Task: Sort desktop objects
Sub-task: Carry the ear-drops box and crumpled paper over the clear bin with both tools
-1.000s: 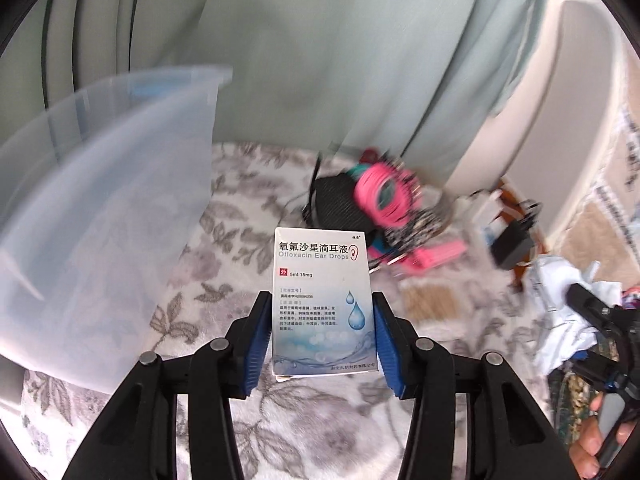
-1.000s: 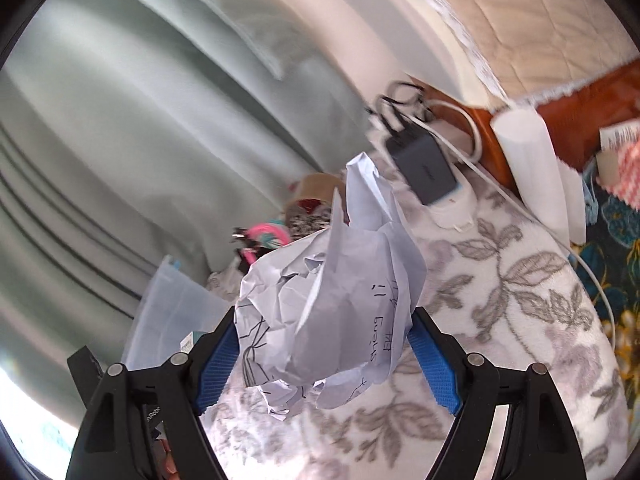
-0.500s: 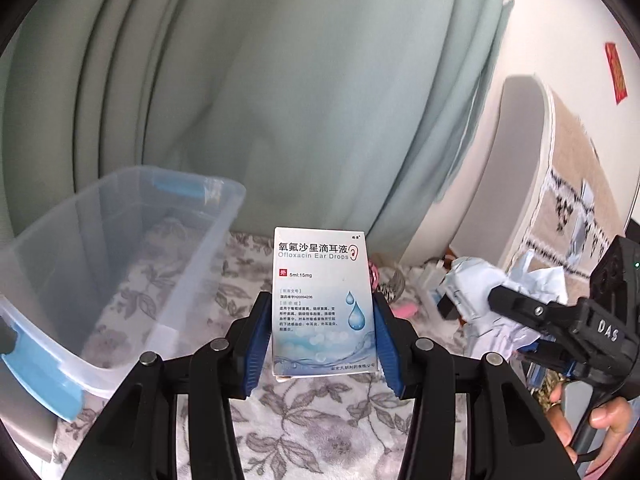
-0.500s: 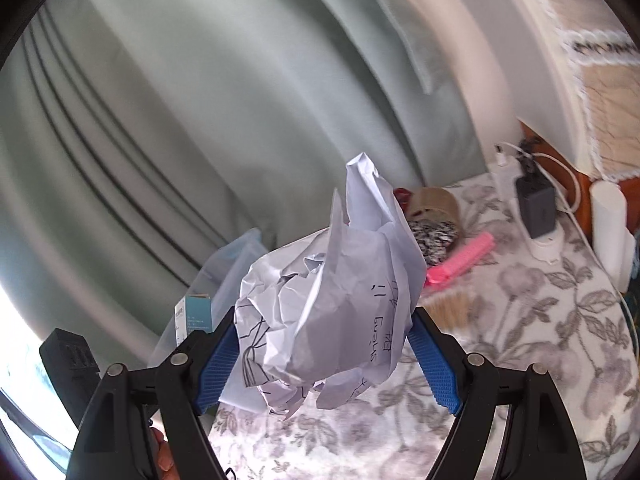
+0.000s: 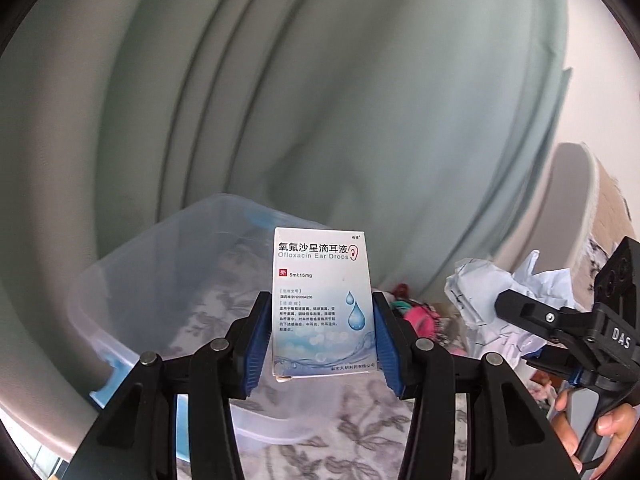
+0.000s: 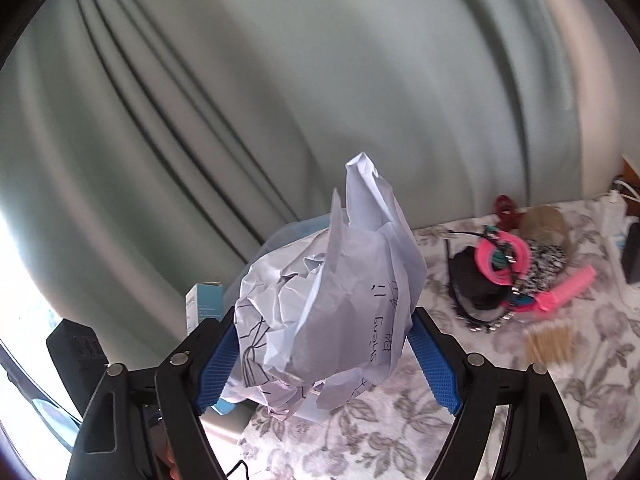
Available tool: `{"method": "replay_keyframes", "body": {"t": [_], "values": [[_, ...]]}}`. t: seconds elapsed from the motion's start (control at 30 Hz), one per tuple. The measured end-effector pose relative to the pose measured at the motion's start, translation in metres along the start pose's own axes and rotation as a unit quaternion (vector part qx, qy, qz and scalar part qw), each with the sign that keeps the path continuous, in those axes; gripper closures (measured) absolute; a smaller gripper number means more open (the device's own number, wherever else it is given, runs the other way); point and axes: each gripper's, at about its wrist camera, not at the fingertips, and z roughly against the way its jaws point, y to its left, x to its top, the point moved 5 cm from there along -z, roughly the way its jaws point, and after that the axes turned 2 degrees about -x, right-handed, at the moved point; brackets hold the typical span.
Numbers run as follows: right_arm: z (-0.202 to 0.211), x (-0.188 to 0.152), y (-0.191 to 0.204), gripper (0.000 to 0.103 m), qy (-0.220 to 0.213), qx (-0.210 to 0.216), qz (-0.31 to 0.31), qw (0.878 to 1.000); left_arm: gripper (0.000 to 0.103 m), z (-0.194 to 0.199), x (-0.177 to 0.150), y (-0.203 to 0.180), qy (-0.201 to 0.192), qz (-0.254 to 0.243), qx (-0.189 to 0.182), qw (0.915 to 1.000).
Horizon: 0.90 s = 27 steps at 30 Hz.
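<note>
Left wrist view: the left tool [image 5: 323, 334] grips an upright ear-drops box [image 5: 323, 300] between its blue pads [image 5: 256, 344]; the box's lower back edge is hidden by the front face. Behind and below the box stands a clear plastic bin [image 5: 132, 280] on the floral-cloth surface [image 5: 352, 436]. The bin's near-left corner is cut off by the tool frame, and its interior shows only the cloth pattern through the wall. At right, the right tool [image 5: 532, 316] is seen side-on, clamping crumpled paper [image 5: 480, 304]; a hand [image 5: 612, 436] is partly cropped at the frame edge. A pink object [image 5: 418, 316] between box and paper is mostly hidden.

Right wrist view: the right tool [image 6: 324, 356] holds the crumpled paper [image 6: 332, 304] between its blue pads [image 6: 434, 368], above the surface [image 6: 400, 424]. The paper conceals most of the bin [image 6: 296, 232]; only a rim section shows. The ear-drops box [image 6: 204, 304] appears at left, edge-on. On the surface at right lies a blurred pile: pink rings [image 6: 504, 258], a pink comb [image 6: 566, 288], a black item [image 6: 476, 280], and cotton swabs [image 6: 550, 344]. A curtain [image 6: 320, 80] fills the background.
</note>
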Motion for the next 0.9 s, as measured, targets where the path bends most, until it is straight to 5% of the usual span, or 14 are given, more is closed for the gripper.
{"method": "replay_keyframes", "body": {"t": [0.37, 0.9], "values": [[-0.072, 0.007, 0.036, 0.02, 0.047, 0.054, 0.053, 0.996, 0.053, -0.012, 0.011, 0.053, 0.011, 0.024, 0.067, 0.9974], [-0.128, -0.009, 0.06, 0.018, 0.082, 0.053, 0.088, 0.991, 0.053, -0.04, 0.011, 0.071, 0.029, 0.025, 0.107, 0.9935]]}}
